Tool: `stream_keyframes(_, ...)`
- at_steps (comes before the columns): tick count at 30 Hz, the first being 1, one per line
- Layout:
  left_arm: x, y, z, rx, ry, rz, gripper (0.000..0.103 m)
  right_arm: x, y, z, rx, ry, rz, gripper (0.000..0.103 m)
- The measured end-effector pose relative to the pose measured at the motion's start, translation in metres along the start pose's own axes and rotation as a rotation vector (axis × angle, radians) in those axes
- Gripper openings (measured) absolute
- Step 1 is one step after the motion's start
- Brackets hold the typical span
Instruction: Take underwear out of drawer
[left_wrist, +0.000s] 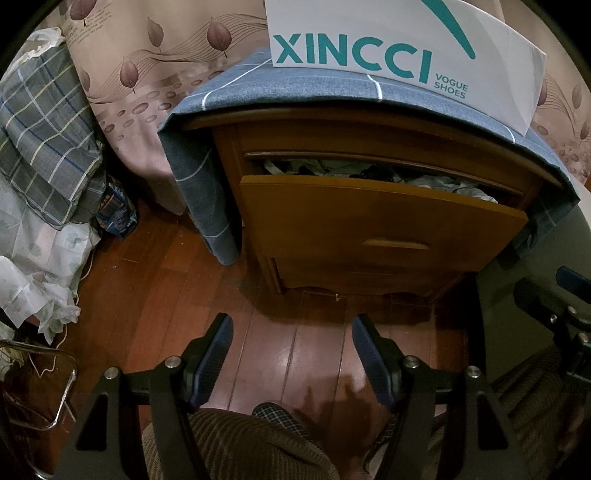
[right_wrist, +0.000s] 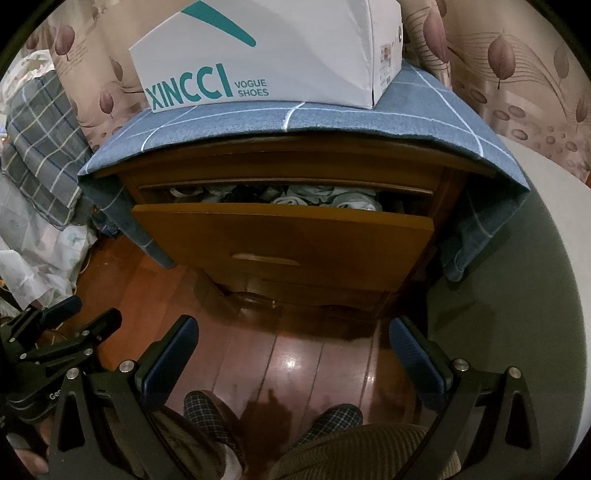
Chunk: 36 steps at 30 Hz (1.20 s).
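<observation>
Both hand-held grippers hang low over the wooden floor (right_wrist: 295, 354) in front of the nightstand (left_wrist: 369, 229), well short of it. Left hand-held gripper (left_wrist: 291, 332): fingers spread wide, nothing between them. Right hand-held gripper (right_wrist: 293, 332): likewise wide apart and holding nothing. On the nightstand, the top drawer (right_wrist: 284, 236) is pulled partly out, and crumpled underwear (right_wrist: 314, 197), pale and dark pieces, lies inside behind its front panel. A blue checked cloth (right_wrist: 258, 122) covers the nightstand's top, and a white XINCCI shoe box (right_wrist: 258, 55) stands on it. Left of the nightstand lies plaid bedding (left_wrist: 44, 147). Plaid slippers (right_wrist: 207, 413) show below the grippers.
</observation>
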<state>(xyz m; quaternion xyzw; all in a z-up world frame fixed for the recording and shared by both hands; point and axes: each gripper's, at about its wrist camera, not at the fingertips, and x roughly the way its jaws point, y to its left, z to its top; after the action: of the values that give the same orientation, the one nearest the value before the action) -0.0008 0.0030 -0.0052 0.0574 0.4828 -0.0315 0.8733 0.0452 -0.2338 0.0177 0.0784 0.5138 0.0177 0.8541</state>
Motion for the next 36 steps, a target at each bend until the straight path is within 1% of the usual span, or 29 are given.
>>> stream_keyframes(23,0.000,0.000,0.000,0.000,0.003,0.002,0.069,0.000,0.001,-0.001,0.006,0.000,0.007,0.102)
stream_keyframes(30,0.003,0.002,0.002,-0.009,0.023,-0.003,0.069,-0.001,-0.002,0.000,0.024,0.002,0.022,0.102)
stream_keyframes(33,0.005,0.007,0.006,-0.027,0.037,-0.039,0.069,-0.002,-0.006,0.001,0.034,-0.001,0.027,0.102)
stream_keyframes(36,0.010,0.017,0.014,-0.089,0.060,-0.119,0.069,-0.003,-0.012,0.005,0.052,0.002,0.044,0.102)
